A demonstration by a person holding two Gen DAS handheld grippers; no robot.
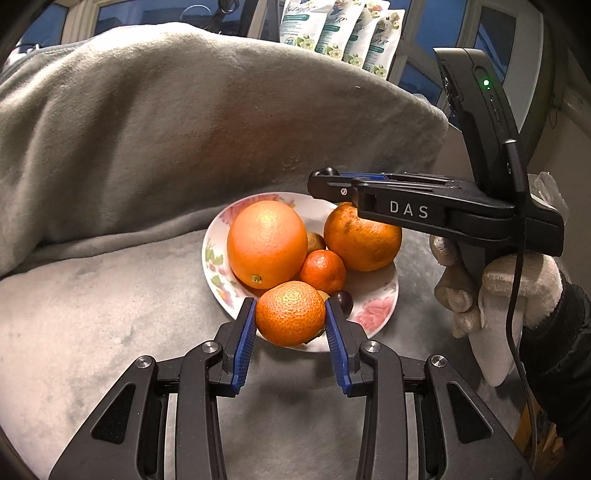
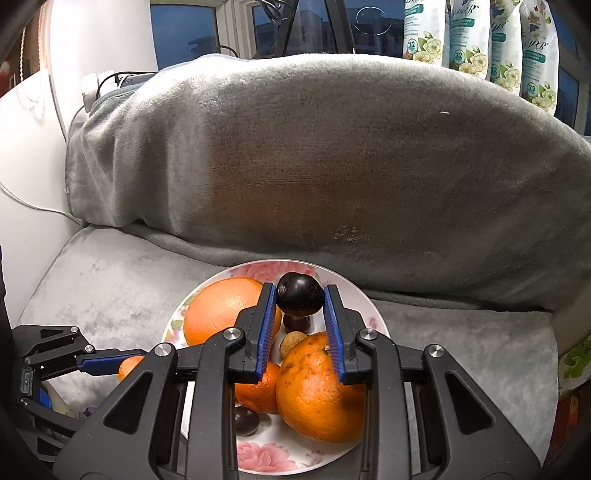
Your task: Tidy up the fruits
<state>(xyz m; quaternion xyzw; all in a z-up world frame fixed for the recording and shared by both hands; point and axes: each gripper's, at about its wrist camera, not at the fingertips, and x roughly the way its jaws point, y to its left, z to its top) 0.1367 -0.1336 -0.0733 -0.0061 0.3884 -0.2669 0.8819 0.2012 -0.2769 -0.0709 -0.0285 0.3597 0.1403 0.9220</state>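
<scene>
A tangerine (image 1: 290,313) is clamped between the blue pads (image 1: 245,334) of the left gripper (image 1: 291,314), at the 6 o'clock rim of the plate (image 1: 373,314) in the left wrist view. Whether it rests on the plate or is lifted just clear cannot be told. A dark plum (image 2: 300,294) is pinched between the pads (image 2: 334,325) of the right gripper (image 2: 300,295), held above the plate's (image 2: 354,295) far side; from the left wrist view that gripper (image 1: 325,177) is seen reaching in from 3 o'clock, carried by a gloved hand (image 1: 491,291).

On the floral plate, a big orange (image 1: 266,243) is seen at 10 o'clock, a spotted orange (image 1: 364,242) at 2 o'clock, and a small tangerine (image 1: 322,271) between them at the centre. A small tan fruit (image 1: 316,242) is wedged behind the small tangerine, touching both oranges. A second dark plum (image 1: 344,300) lies just beside the left gripper's right pad. In the right wrist view a third dark fruit (image 2: 296,322) is seen directly under the held plum.

The plate is set on a grey cushion (image 1: 110,314), with a grey blanket (image 1: 184,129) draped over the backrest at 12 o'clock. Floral pouches (image 1: 340,33) are lined up behind the blanket, against dark windows (image 2: 184,33).
</scene>
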